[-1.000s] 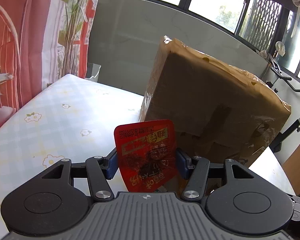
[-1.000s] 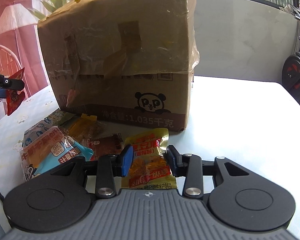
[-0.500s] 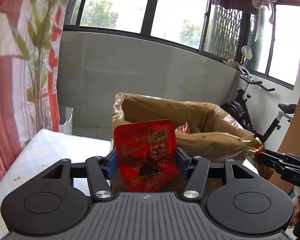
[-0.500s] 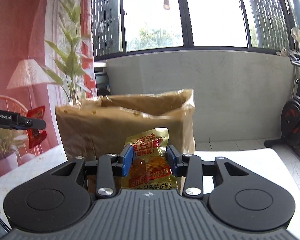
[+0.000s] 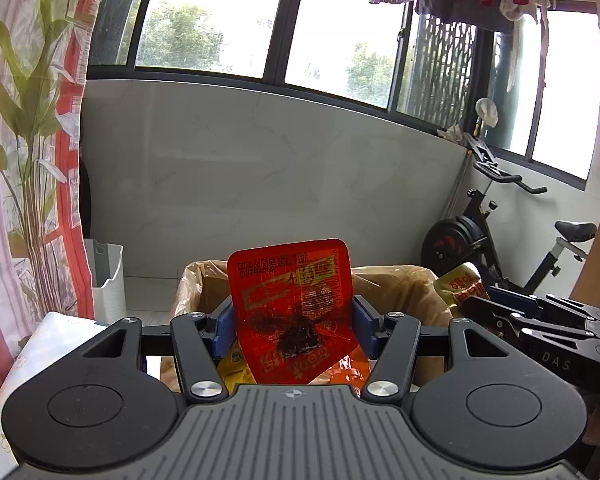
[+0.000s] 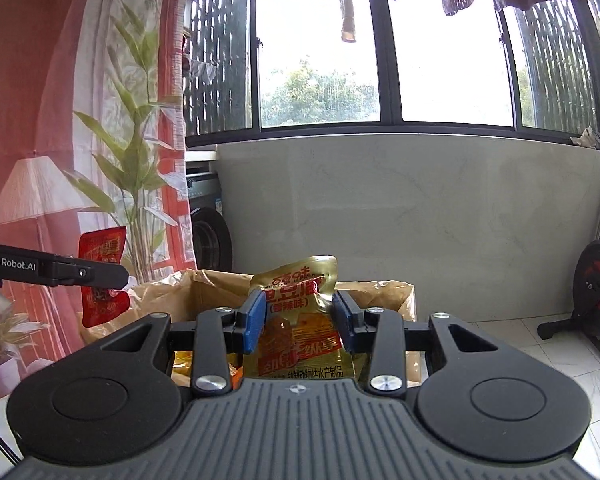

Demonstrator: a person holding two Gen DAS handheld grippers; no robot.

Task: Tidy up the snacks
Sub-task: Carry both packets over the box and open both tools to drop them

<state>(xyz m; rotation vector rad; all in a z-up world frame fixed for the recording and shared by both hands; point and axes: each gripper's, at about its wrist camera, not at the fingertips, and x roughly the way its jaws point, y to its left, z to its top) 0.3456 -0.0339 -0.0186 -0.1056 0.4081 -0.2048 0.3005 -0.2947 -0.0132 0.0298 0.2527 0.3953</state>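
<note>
Right now I have both grippers up over the open cardboard box (image 5: pixel 396 284), each carrying one packet, which I read as the step just ahead of dropping them in. My left gripper (image 5: pixel 293 326) has its blue pads clamped on the sides of the red snack packet (image 5: pixel 290 308), holding it upright with the sealed top edge standing clear above the jaws, so it can fall straight down once I let go. My right gripper (image 6: pixel 298 322) is clamped the same way on the gold snack packet (image 6: pixel 300 320), gripped across its middle, the crimped top poking up. From the right wrist view I can see the left gripper off to the side with its red packet near the box's left rim (image 6: pixel 160 286); from the left view the right gripper sits at the box's right edge. Other wrappers, yellow and orange, already lie inside the box (image 5: pixel 236 364). I judge each packet hangs above the opening, but I can't tell how well centred
</note>
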